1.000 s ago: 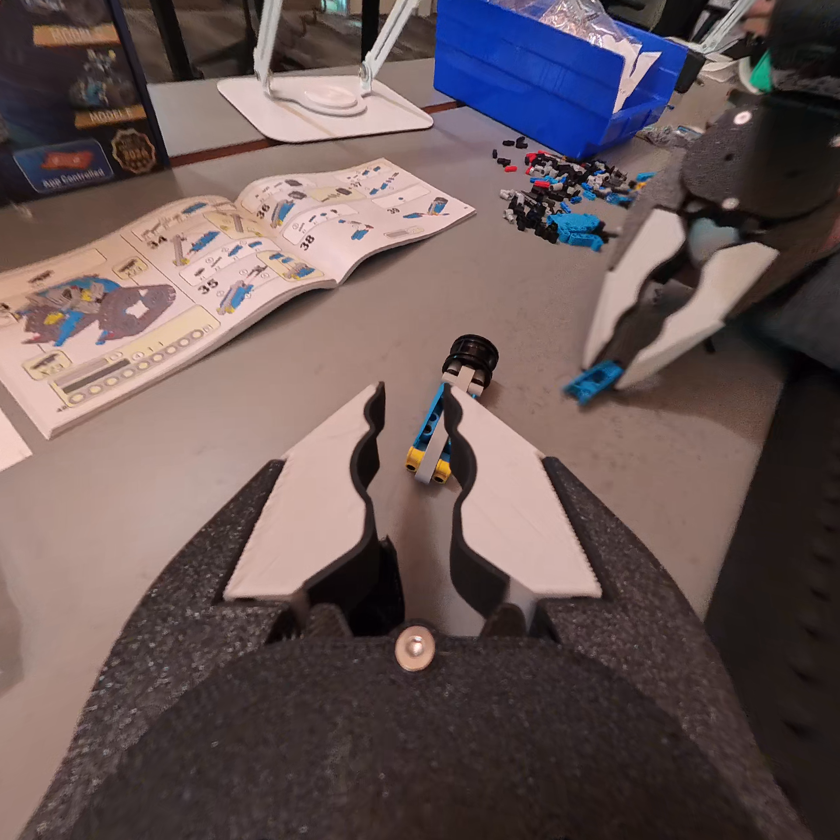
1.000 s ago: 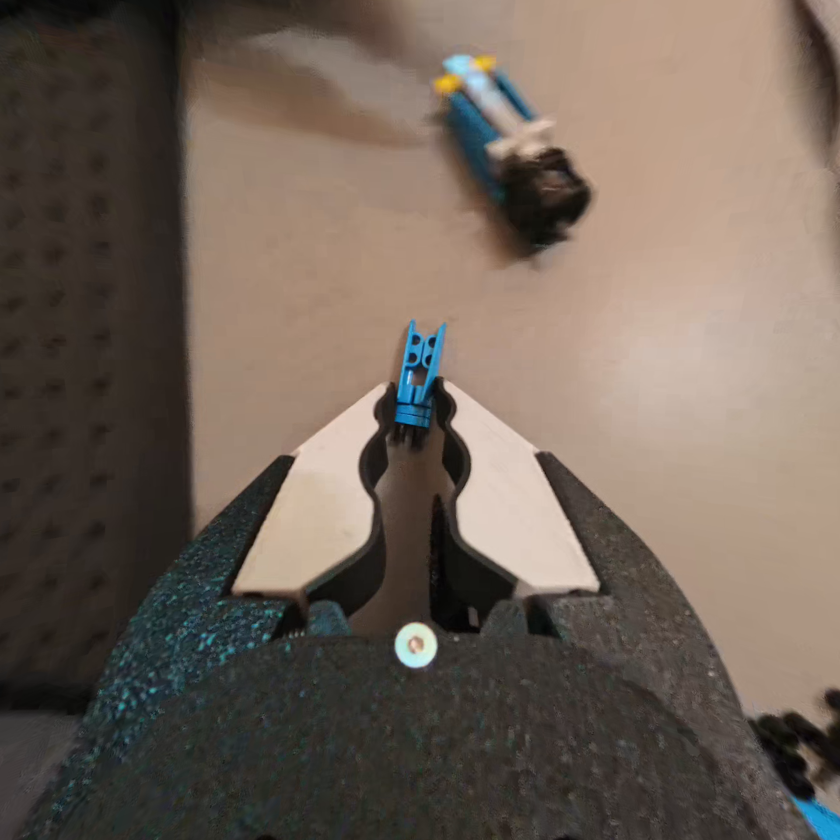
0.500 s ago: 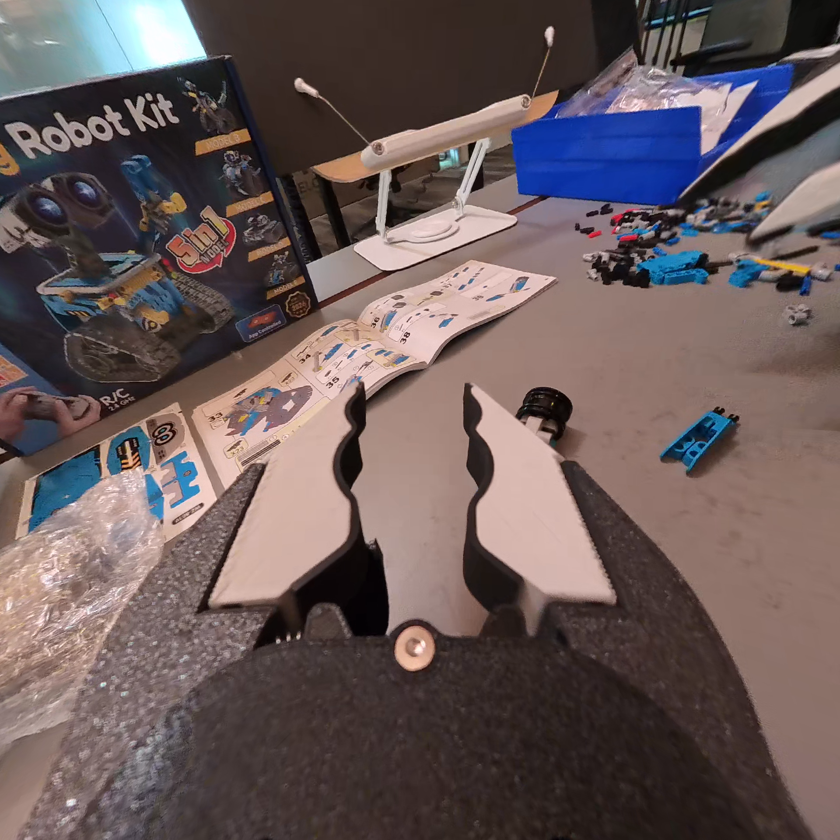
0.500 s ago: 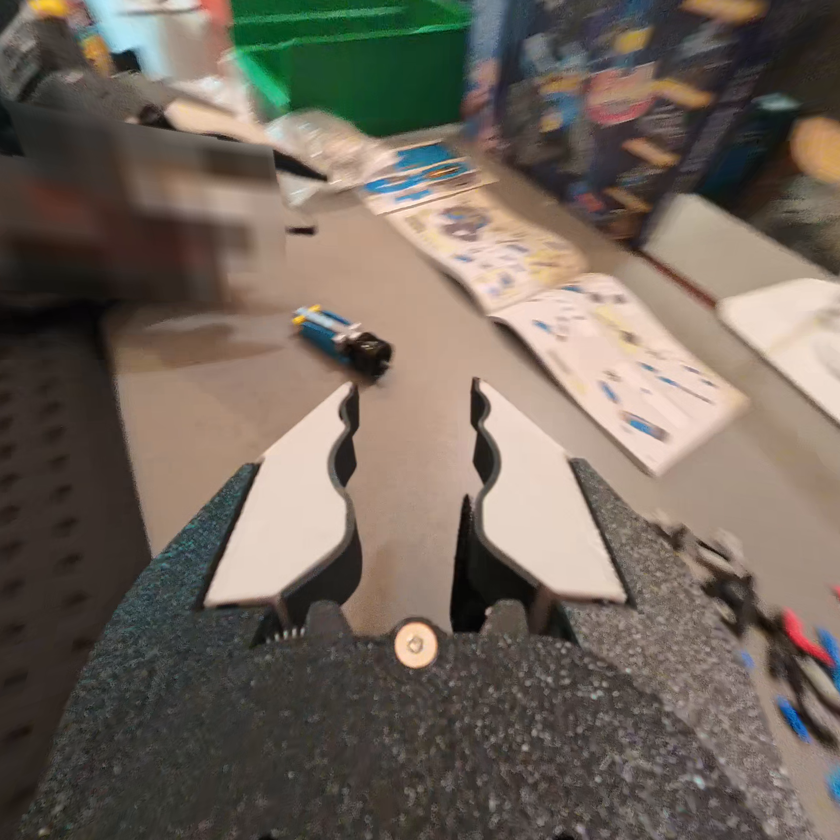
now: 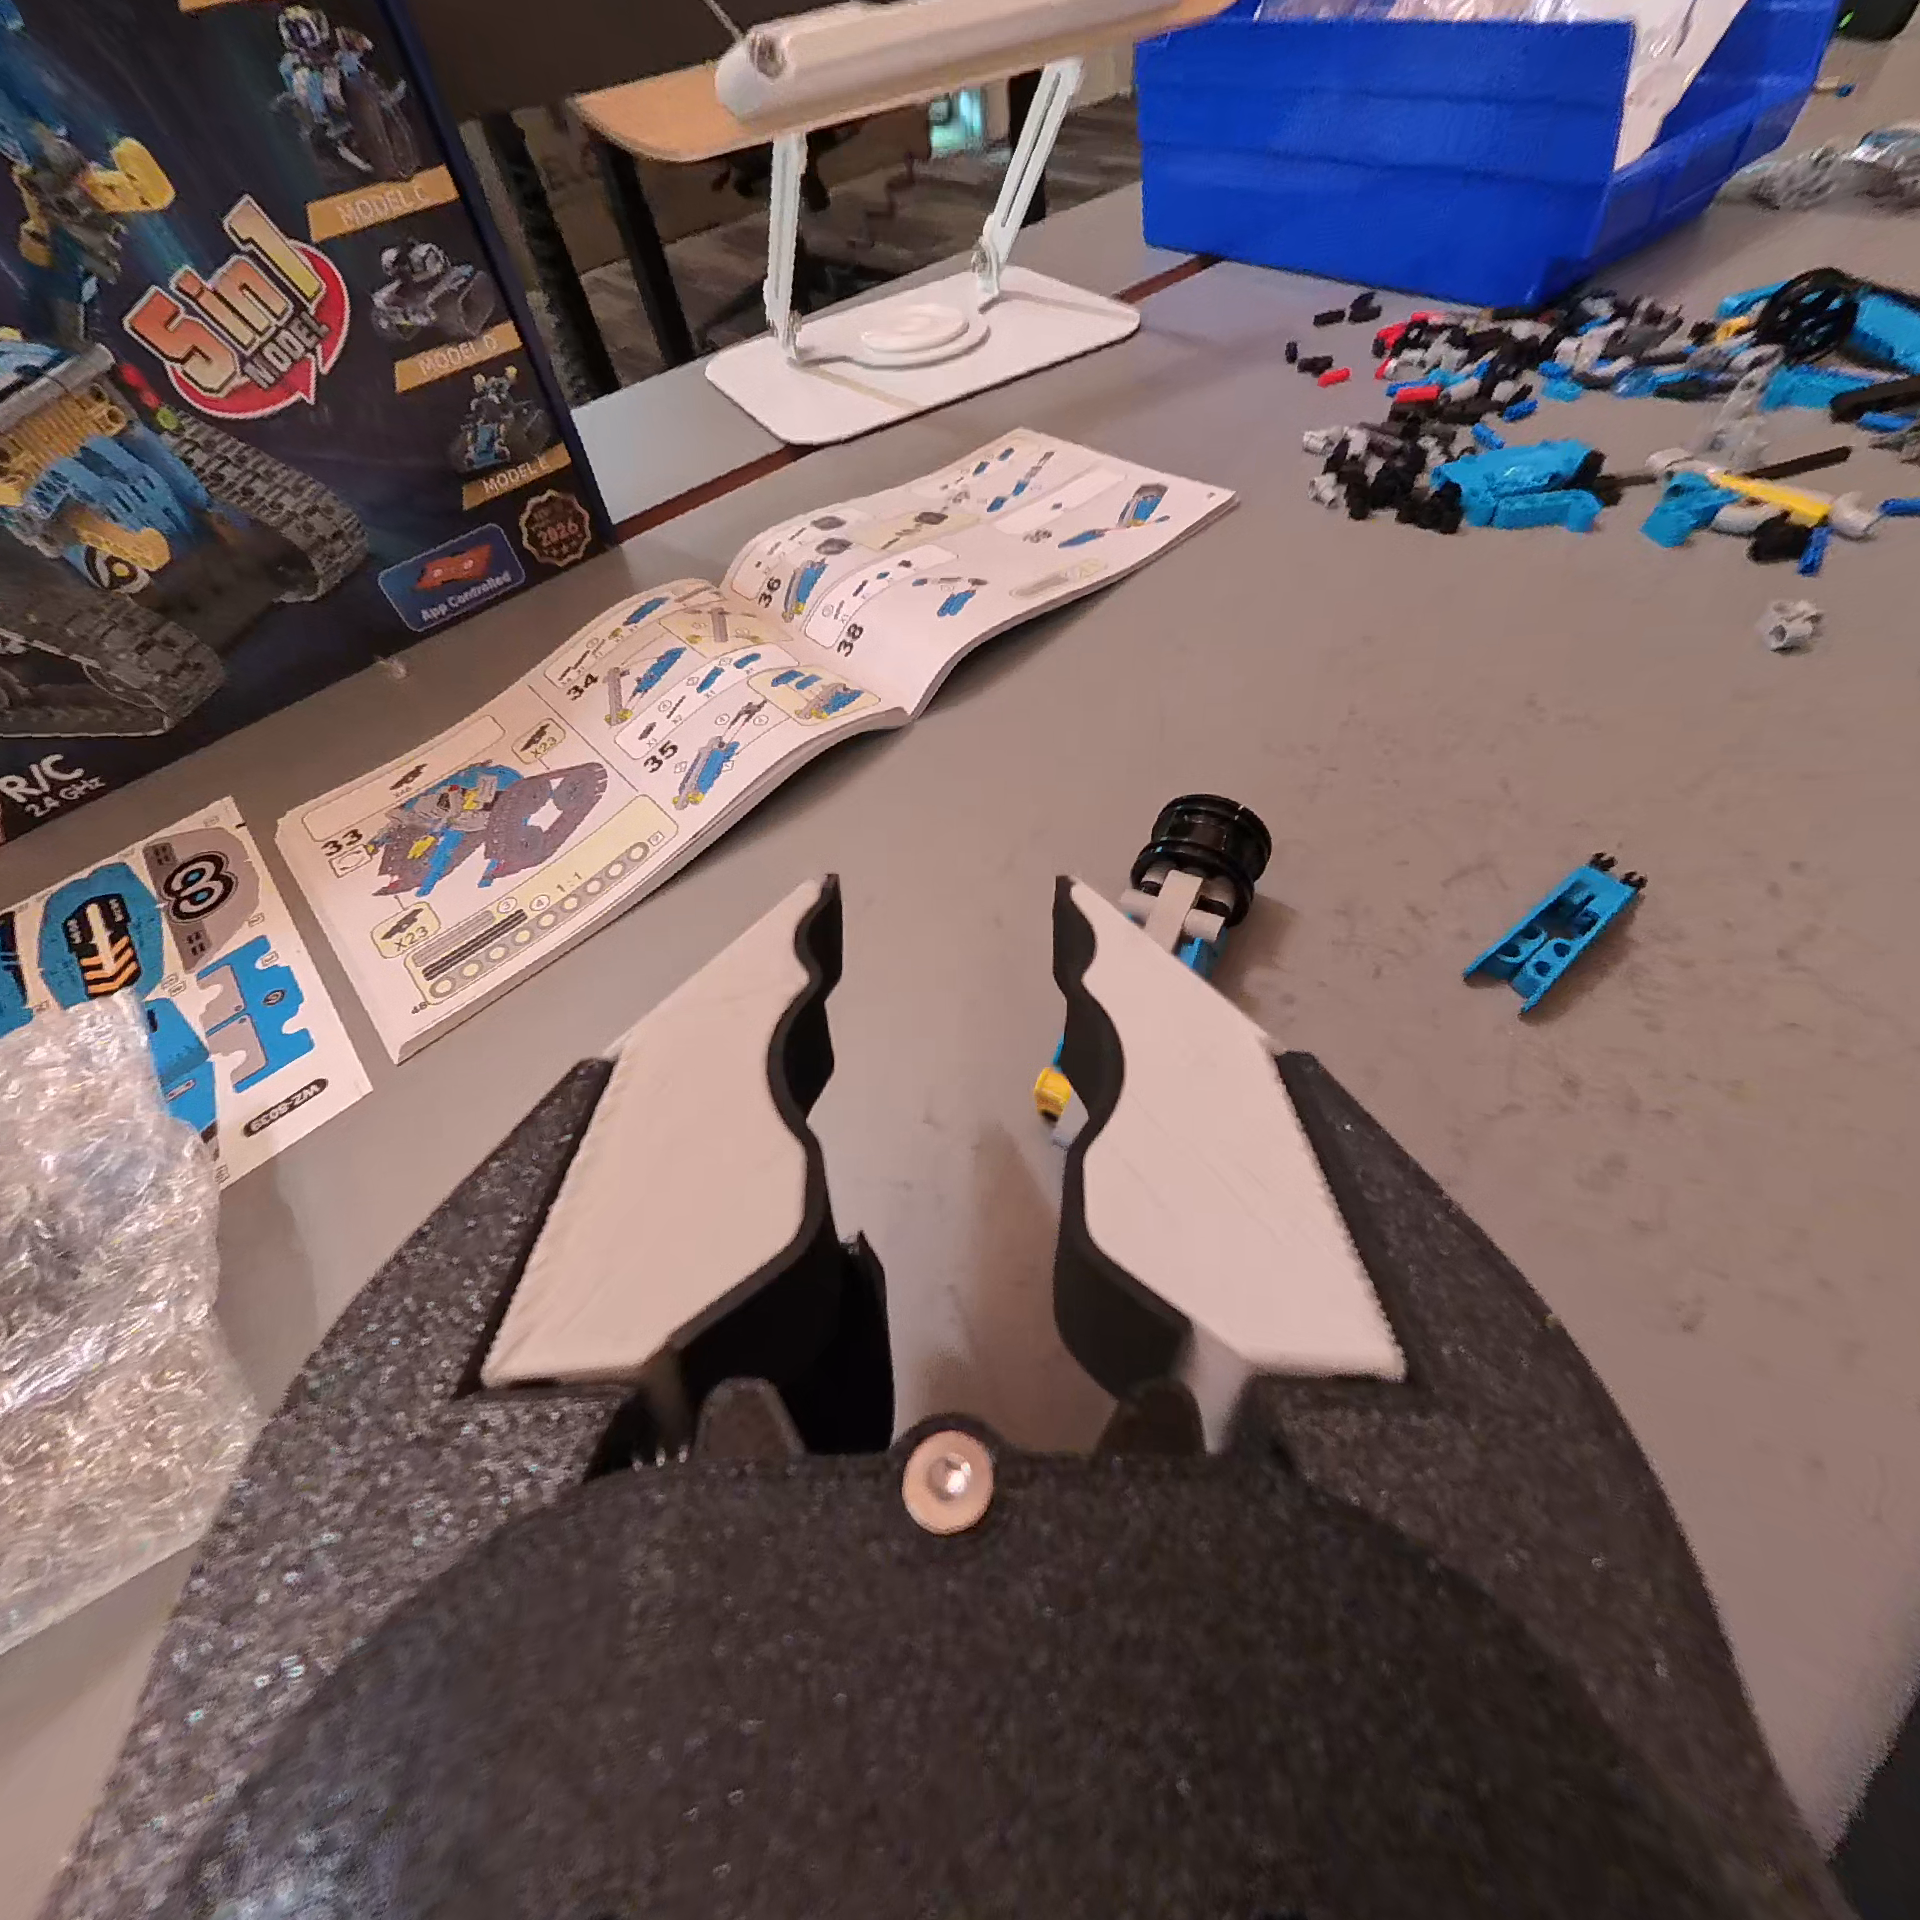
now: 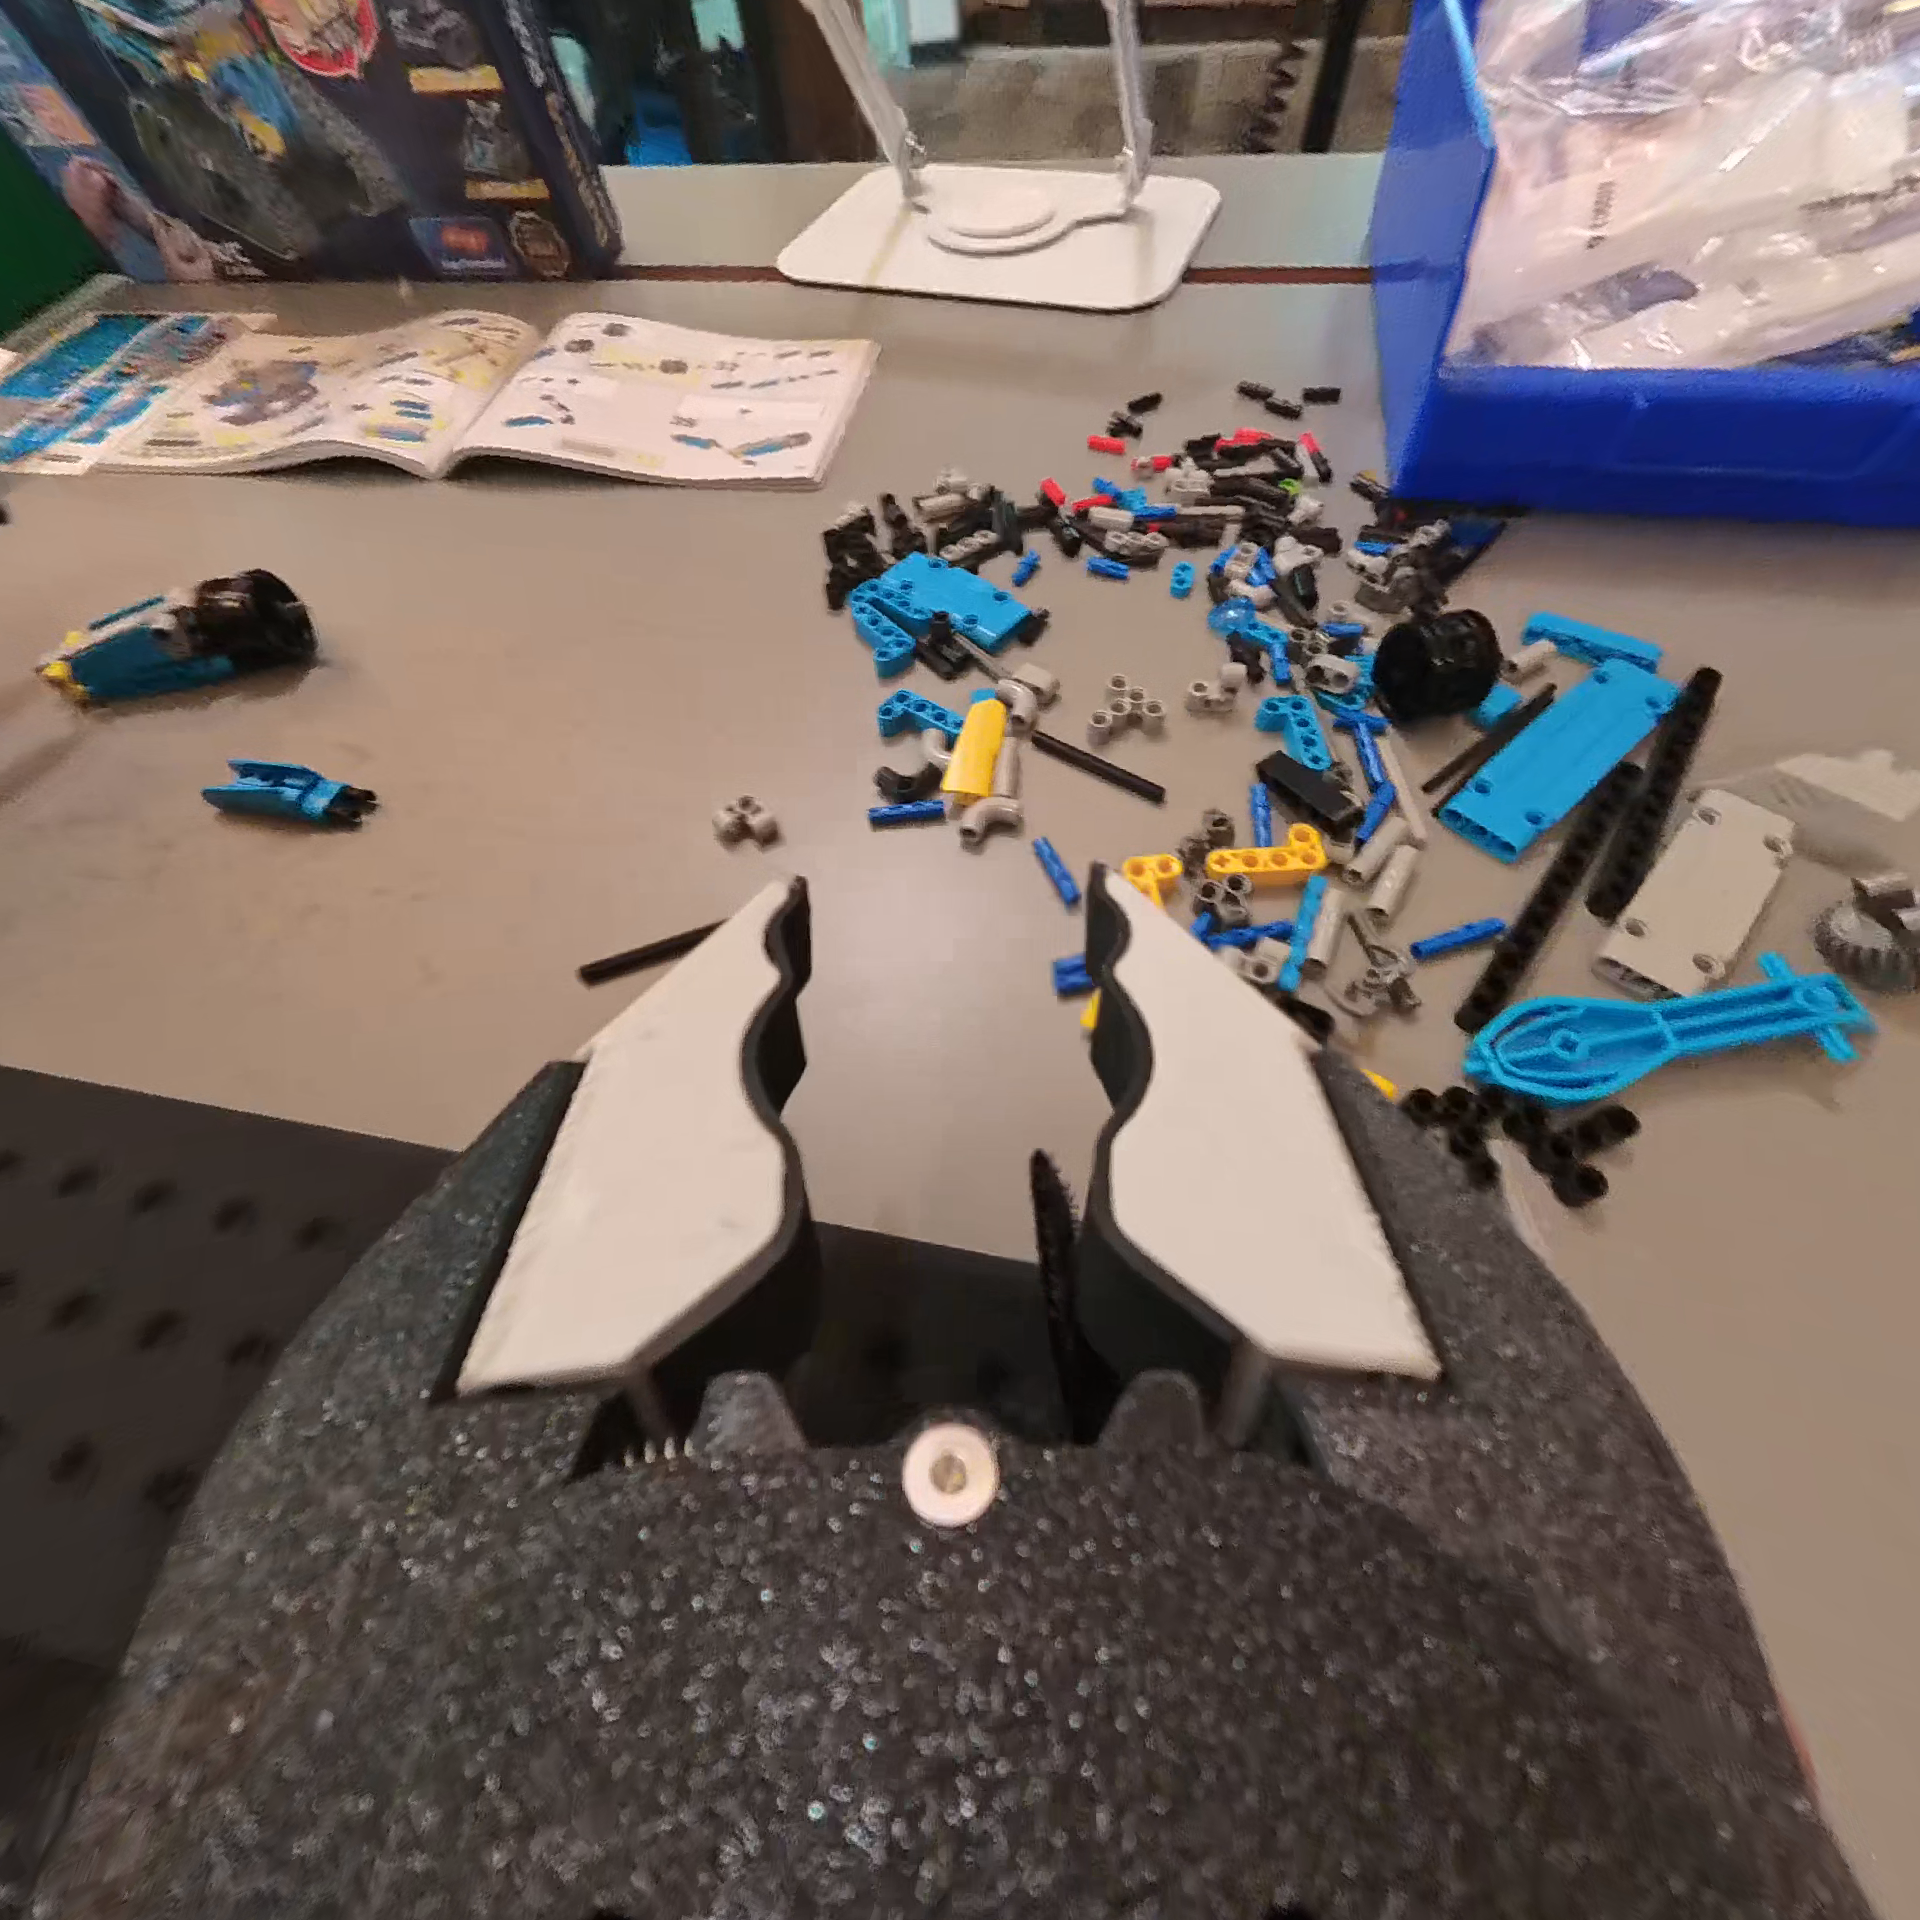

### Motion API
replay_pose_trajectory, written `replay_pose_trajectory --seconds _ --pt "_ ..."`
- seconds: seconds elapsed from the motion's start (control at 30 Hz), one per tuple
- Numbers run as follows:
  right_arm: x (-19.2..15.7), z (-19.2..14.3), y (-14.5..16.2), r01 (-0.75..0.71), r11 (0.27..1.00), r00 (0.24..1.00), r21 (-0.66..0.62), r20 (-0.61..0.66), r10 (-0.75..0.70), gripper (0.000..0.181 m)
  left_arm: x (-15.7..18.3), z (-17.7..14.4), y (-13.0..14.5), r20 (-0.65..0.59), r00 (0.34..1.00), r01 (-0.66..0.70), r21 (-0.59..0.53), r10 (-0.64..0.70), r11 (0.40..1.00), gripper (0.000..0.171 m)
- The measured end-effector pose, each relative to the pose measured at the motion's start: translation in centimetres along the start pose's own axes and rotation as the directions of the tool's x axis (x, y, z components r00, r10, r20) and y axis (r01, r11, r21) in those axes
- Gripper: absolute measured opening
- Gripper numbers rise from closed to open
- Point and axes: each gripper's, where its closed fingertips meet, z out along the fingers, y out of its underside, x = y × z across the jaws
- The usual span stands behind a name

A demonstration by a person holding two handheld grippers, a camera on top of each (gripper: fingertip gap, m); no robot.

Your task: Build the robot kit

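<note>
Since a second ago: blue connector piece (image 5: 1553, 928) released from right gripper, now lying on grey table (image 5: 1455, 1195); left gripper withdrawn slightly from small assembly.

Left wrist view: left gripper (image 5: 940, 894), jaws wide apart, holding nothing. Small blue-grey assembly with black wheel (image 5: 1195, 878) just beside right finger, partly hidden behind it; contact not discernible. Open instruction booklet (image 5: 727, 717) farther left; sticker sheet (image 5: 197, 987), bubble wrap (image 5: 94, 1247), kit box (image 5: 239, 343) at far left.

Right wrist view: right gripper (image 6: 940, 894), jaws wide apart, empty, above bare table near loose parts pile (image 6: 1299, 707). Thin black axle (image 6: 644, 954) just beside left finger. Blue bin (image 6: 1662, 436) beyond pile. Assembly (image 6: 177, 639) and connector piece (image 6: 286, 795) well apart, at left.
</note>
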Motion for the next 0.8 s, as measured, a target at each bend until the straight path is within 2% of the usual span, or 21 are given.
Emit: replay_pose_trajectory --seconds 0.07,0.13,0.2,0.37,0.6,0.73,0.8 --pt "1.0 0.4 0.6 -0.006 0.999 1.0 -0.031 -0.028 0.005 0.054 -0.3 0.5 0.7 0.033 0.999 -0.006 -0.052 0.008 0.999 0.04" --pt "0.8 1.0 1.5 -0.028 0.997 1.0 -0.073 0.007 0.028 0.045 -0.1 0.7 1.3 0.022 1.0 -0.008 -0.095 0.01 0.995 0.041" --pt "0.5 1.4 1.9 -0.067 0.991 0.996 -0.112 0.045 0.072 0.034 0.0 0.7 1.3 0.01 1.0 0.001 -0.097 0.0 0.995 0.041" --pt "-0.2 1.5 1.7 -0.116 0.986 0.982 -0.116 0.138 0.132 0.035 -0.7 0.5 1.0 -0.013 0.995 0.098 -0.07 -0.1 0.993 0.041" --pt "0.5 0.8 0.0 -0.095 0.995 0.991 -0.009 0.097 0.095 0.034 -0.9 0.4 1.2 -0.072 0.975 0.203 -0.081 -0.209 0.976 0.052" --pt "1.7 -0.9 -3.1 -0.121 0.975 0.991 0.186 0.086 0.107 0.024 -0.9 0.2 1.0 -0.081 0.972 0.213 -0.068 -0.218 0.975 0.052" --pt "2.6 -1.3 -3.4 -0.148 0.965 0.988 0.217 0.068 0.136 0.023 -0.8 0.3 1.0 -0.087 0.971 0.218 -0.073 -0.224 0.973 0.052"
